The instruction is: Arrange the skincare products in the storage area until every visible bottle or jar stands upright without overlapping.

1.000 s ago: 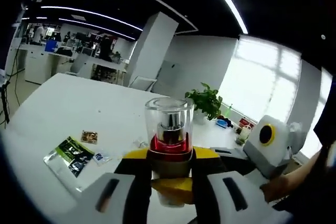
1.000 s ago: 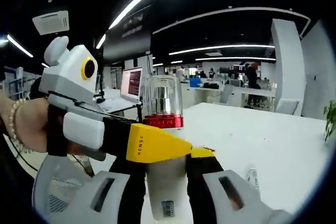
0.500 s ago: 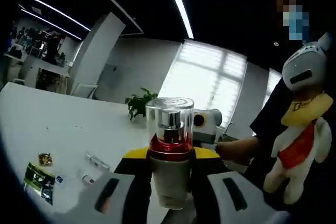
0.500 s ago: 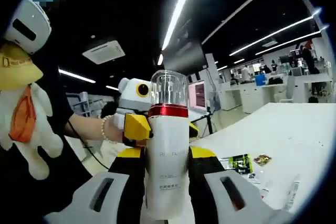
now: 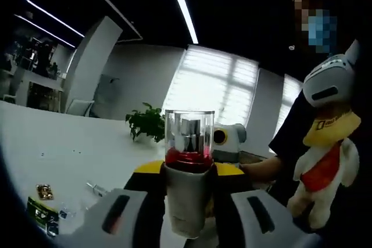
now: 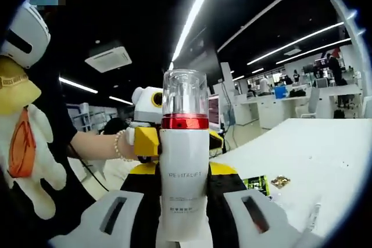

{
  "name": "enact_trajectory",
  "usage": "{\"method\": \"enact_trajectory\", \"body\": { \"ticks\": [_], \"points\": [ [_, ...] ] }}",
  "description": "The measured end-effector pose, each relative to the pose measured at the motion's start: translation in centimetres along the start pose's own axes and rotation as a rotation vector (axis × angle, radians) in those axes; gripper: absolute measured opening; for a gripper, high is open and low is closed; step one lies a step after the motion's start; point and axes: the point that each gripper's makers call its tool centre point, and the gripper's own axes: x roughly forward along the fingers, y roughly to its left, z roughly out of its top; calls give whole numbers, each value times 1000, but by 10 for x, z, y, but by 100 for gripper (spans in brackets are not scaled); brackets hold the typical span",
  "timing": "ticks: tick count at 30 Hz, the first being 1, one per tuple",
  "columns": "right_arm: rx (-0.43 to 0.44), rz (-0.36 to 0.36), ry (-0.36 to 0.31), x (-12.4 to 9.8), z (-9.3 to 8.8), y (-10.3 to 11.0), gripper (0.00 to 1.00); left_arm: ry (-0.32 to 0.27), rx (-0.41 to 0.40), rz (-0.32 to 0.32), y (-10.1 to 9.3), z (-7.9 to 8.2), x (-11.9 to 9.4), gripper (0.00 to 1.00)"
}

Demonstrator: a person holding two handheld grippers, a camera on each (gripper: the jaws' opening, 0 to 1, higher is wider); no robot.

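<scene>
A white skincare bottle (image 6: 184,172) with a red band and a clear cap stands upright between the jaws of my right gripper (image 6: 184,178), which is shut on its body. The same bottle (image 5: 187,169) sits between the yellow-tipped jaws of my left gripper (image 5: 187,175), also shut on it. In the right gripper view the left gripper (image 6: 146,137) reaches in from behind the bottle, held by a hand with a bead bracelet. Behind the bottle in the left gripper view is the right gripper (image 5: 228,140). The bottle is held up above the white table (image 5: 64,155).
Small sachets (image 5: 42,201) and a thin tube (image 5: 96,189) lie on the table; they are seen also as sachets (image 6: 268,183) and a tube (image 6: 314,216). A potted plant (image 5: 146,123) stands at the back. A person with a plush toy (image 5: 322,143) stands close by.
Both views have swung round from the table towards the person with the plush toy. The bottle stays clamped in both grippers throughout and has risen a little in the right gripper view.
</scene>
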Motion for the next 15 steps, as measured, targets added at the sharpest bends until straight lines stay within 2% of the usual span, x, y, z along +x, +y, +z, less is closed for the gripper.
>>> {"method": "enact_trajectory", "body": {
  "ticks": [1, 2, 4, 6, 8, 9, 10, 11, 12, 13, 14, 15],
  "points": [
    [-7, -53, 14, 0, 0, -7, 28, -7, -3, 40, 5, 1, 0, 25],
    [-14, -76, 20, 0, 0, -9, 28, -11, -11, 70, 8, 1, -1, 26],
    [-58, -182, 39, -1, 0, -21, 28, -29, -22, 149, 17, 3, -2, 25],
    [-114, -300, 62, -3, 0, -33, 28, -39, 1, 238, 22, 4, -1, 25],
    [-148, -393, 78, -7, 0, -44, 28, -65, -33, 318, 26, 4, 0, 23],
    [-168, -424, 84, -8, 1, -50, 28, -107, -39, 349, 28, 8, 1, 22],
    [-217, -464, 100, -9, 1, -52, 29, -122, -44, 360, 28, 9, 2, 22],
    [-246, -485, 115, -10, -1, -52, 29, -152, -72, 388, 28, 9, 3, 22],
    [-285, -500, 146, -10, -4, -50, 29, -183, -63, 384, 26, 14, 4, 25],
    [-291, -506, 149, -9, -6, -47, 29, -191, -48, 384, 24, 16, 6, 29],
    [-273, -532, 134, -8, -8, -47, 29, -183, -39, 402, 28, 16, 4, 31],
    [-257, -531, 122, -9, -10, -48, 29, -150, -36, 425, 31, 12, 4, 30]
  ]
}}
